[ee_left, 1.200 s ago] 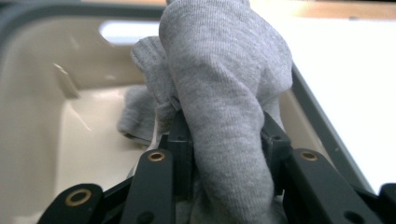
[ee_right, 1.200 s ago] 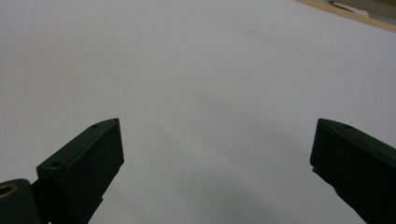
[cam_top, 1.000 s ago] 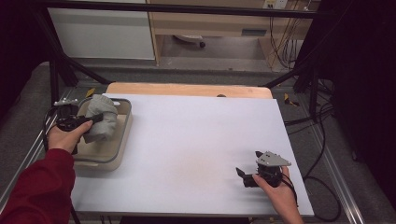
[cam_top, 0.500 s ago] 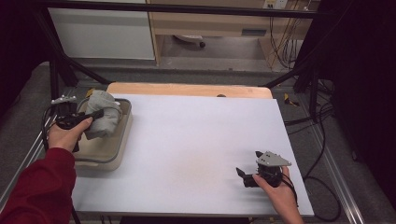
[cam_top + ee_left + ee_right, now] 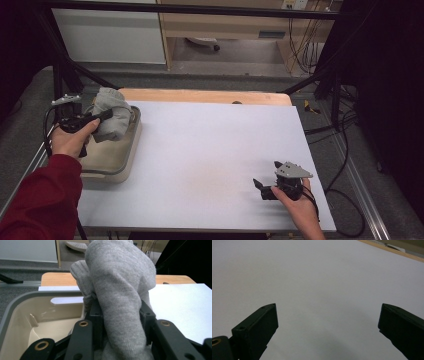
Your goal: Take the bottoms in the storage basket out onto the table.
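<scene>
Left gripper view: the left hand-held gripper (image 5: 120, 322) is recorded with its jaws clamped on a grey knitted cloth (image 5: 120, 290), which is bunched between them and bulges above them; the grip appears to be taken low on the bundle so that the whole cloth can be carried as one piece. Below the cloth, the beige tub (image 5: 30, 315) with its grey rim is noted, its visible interior bare. High view: the cloth (image 5: 111, 120) is logged as held above the far end of the tub (image 5: 112, 167), which is set at the left edge of the white table (image 5: 210, 150), probably as a container for the cloth. Whether the cloth touches the tub cannot be told. The right hand-held gripper (image 5: 261, 188) is listed as resting near the table's near right corner, well apart from the tub, its jaws spread and nothing held, seemingly kept in reserve.
</scene>
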The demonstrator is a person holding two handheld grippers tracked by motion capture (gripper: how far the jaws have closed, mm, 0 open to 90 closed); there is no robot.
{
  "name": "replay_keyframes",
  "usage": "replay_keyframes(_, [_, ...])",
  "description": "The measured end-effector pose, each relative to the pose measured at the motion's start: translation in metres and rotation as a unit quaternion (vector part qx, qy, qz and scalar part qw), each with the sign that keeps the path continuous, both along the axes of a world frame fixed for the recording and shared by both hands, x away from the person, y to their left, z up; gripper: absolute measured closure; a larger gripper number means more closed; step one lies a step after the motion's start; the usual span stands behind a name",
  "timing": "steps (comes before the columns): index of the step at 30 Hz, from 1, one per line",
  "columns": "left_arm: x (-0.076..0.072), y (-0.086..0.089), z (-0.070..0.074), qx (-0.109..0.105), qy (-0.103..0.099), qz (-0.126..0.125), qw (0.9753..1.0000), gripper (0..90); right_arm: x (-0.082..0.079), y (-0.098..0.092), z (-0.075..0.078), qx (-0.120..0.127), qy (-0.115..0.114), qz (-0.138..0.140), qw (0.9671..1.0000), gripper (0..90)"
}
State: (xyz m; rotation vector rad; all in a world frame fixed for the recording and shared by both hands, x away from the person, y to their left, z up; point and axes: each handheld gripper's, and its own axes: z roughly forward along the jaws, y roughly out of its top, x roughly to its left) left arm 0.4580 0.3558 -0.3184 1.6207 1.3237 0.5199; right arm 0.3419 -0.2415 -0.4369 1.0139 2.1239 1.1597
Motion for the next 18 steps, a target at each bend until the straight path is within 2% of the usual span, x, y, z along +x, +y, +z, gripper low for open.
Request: replay_keyframes(18, [-0.001,-0.012,0.023,-0.011,-0.028,-0.006,0.9995,64.4,-0.001,-0.001,0.001,0.003,-0.001,-0.001,1.0000,3.1])
